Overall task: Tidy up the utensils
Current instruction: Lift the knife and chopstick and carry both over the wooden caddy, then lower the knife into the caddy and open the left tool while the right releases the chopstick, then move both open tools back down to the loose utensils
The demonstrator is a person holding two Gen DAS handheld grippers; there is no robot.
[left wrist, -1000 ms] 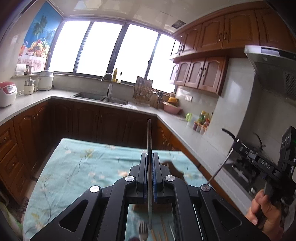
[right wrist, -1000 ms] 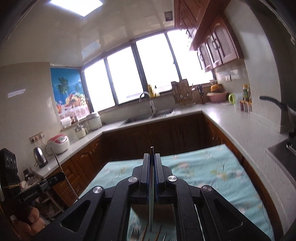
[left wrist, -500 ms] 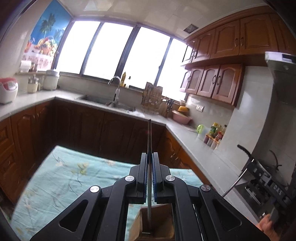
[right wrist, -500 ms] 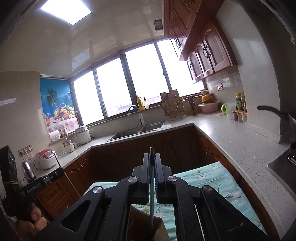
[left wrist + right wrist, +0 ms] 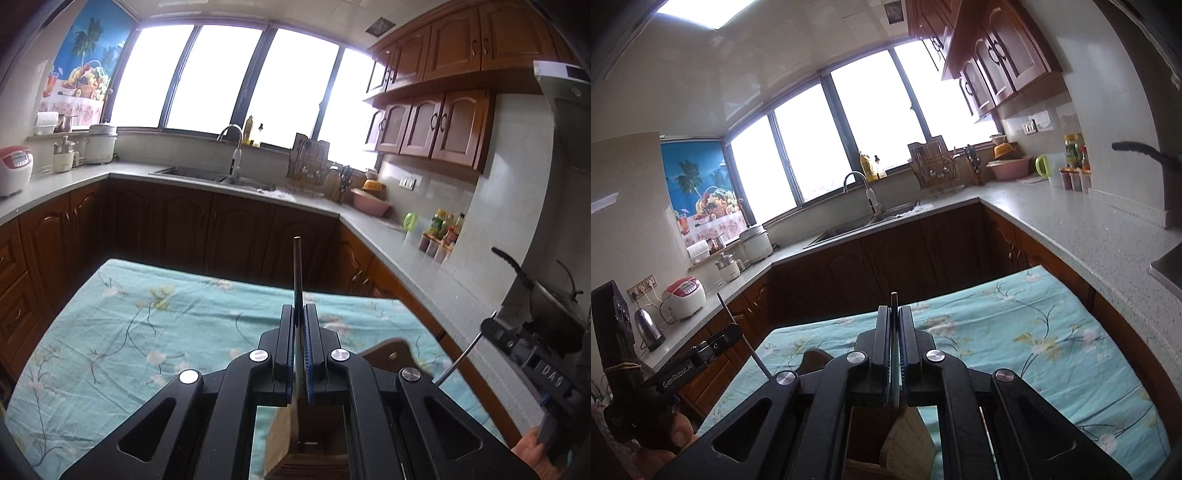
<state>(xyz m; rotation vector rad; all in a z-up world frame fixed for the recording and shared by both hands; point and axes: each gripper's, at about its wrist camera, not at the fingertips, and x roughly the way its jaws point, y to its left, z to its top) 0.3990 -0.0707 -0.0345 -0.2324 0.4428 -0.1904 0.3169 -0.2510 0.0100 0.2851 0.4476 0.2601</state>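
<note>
the kitchen counter (image 5: 391, 236) wrapped round three sides of the room under a wide window (image 5: 875, 110), with brown cabinets (image 5: 436, 125) high on one wall. in the middle stood the surface (image 5: 147, 332), covered in a pale blue flowered cloth. a sink (image 5: 207, 173) with a curved tap sat below the window, a dish rack (image 5: 934, 162) beside it, then a pink bowl (image 5: 369, 206) and a row of small bottles (image 5: 1075, 162). a white and red rice cooker (image 5: 683, 295) and a steel kettle (image 5: 650, 328) stood on the other run of counter; the kettle showed only in the right wrist view. only the left wrist view showed a dark pan (image 5: 546, 310) on the stove.

a wooden utensil holder (image 5: 295, 443) stood on the cloth, close under both cameras and mostly hidden by the black frames.

the left claw (image 5: 299, 354) was pressed together on a thin metal utensil handle (image 5: 297, 266), which stood upright between the pads, its lower end down in the holder. the right claw (image 5: 894, 354) pinched a second thin utensil (image 5: 894, 306) the same way, over the holder (image 5: 905, 443). which kind of utensil each was could not be told.

each view caught the other claw at its edge, gripped by a hand (image 5: 676, 439), a thin rod sticking out of it.
</note>
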